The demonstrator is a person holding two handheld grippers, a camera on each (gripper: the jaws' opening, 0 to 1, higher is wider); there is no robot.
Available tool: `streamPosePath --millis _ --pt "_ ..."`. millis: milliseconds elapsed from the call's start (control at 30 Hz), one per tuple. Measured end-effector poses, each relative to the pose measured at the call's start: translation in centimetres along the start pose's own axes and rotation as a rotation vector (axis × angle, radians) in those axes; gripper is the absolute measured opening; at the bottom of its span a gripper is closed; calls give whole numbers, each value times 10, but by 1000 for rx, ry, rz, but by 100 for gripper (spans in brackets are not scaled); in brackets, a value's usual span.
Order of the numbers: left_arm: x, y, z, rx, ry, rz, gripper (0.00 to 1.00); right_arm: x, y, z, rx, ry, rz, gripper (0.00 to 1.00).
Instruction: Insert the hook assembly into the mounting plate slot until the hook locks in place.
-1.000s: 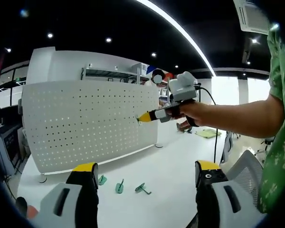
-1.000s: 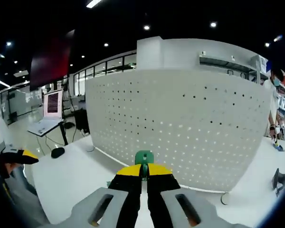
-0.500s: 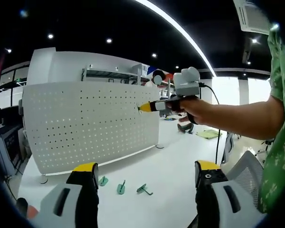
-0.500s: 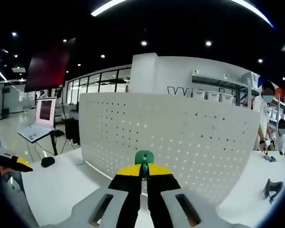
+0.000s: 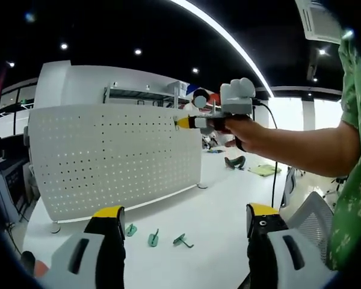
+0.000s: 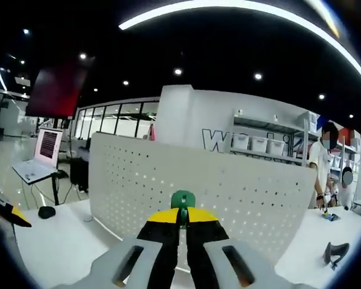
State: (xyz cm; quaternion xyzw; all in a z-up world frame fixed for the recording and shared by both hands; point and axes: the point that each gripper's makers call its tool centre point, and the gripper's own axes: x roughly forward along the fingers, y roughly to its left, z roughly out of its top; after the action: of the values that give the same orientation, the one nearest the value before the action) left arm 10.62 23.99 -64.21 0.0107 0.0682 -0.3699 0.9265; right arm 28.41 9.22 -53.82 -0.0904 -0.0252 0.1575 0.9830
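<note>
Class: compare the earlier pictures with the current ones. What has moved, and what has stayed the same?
The right gripper, shut on the green hook, has risen from mid-height of the pegboard to its top edge. The left gripper stays open and low, and three green hooks remain on the table.

Large dark letters stood on the white back wall (image 6: 228, 135) in the right gripper view, right of centre above the pegboard; only a "W" could be read, the rest hidden by shelf bins.

White table (image 5: 216, 220): pegboard (image 5: 108, 156) standing, three green hooks (image 5: 153, 236).
</note>
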Motion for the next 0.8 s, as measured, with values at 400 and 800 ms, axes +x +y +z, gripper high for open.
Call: streamPosePath --millis 400,800 --pt "3 2 0 -1 7 1 85 11 -18 23 -54 -64 -56 2" --pt "6 6 0 2 18 -3 85 28 -28 36 -83 -96 -85 2"
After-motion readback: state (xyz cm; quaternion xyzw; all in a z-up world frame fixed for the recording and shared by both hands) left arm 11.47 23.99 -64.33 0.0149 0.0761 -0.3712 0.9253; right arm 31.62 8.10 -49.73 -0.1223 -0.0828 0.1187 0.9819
